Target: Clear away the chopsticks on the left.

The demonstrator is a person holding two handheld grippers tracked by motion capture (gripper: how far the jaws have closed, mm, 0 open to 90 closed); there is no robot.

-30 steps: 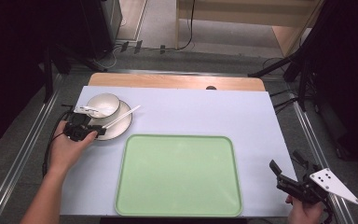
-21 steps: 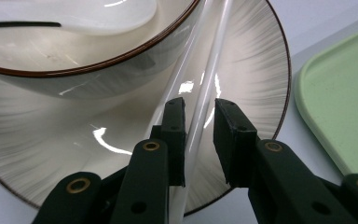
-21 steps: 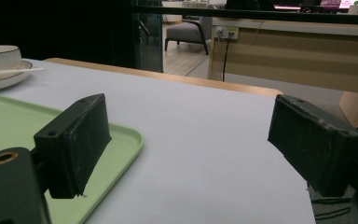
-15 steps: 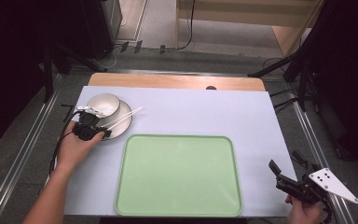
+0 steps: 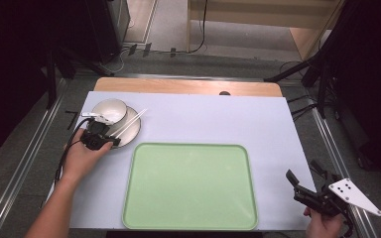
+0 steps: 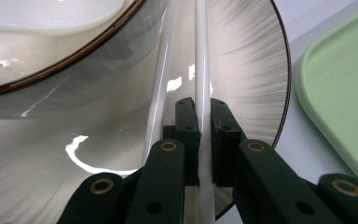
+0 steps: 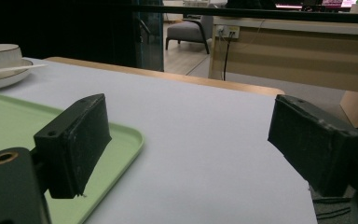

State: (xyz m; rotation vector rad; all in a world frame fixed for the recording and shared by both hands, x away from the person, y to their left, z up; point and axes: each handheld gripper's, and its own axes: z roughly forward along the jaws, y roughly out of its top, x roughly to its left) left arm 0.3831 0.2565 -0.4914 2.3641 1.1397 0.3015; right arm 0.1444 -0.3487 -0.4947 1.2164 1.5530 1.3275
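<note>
In the left gripper view, the jaws of the left gripper (image 6: pixel 204 119) are seen closed narrowly on one white chopstick (image 6: pixel 202 70), which runs straight between them and away from the camera across the plate (image 6: pixel 242 60). A second chopstick (image 6: pixel 161 88) is seen just beside the first, outside the jaws, lying nearly parallel. From the high view, the long axis of the pair (image 5: pixel 129 123) is laid diagonally over the plate (image 5: pixel 132 133), its far tips pointed away from the person and toward the right, reaching past the plate's rim. A bowl (image 5: pixel 110 110) is set on the far left part of the plate, beside the chopsticks. The green tray (image 5: pixel 191 186) is placed just right of and nearer than the plate, on the pale mat covering the desk (image 5: pixel 218 114). The left hand (image 5: pixel 82 158) is wrapped around the left gripper (image 5: pixel 100 140) at the plate's near edge.

The right gripper (image 5: pixel 305 191) is held well apart from the plate, beyond the tray's near right corner, with its jaws spread wide over the desk and nothing between them, as the right gripper view shows.
</note>
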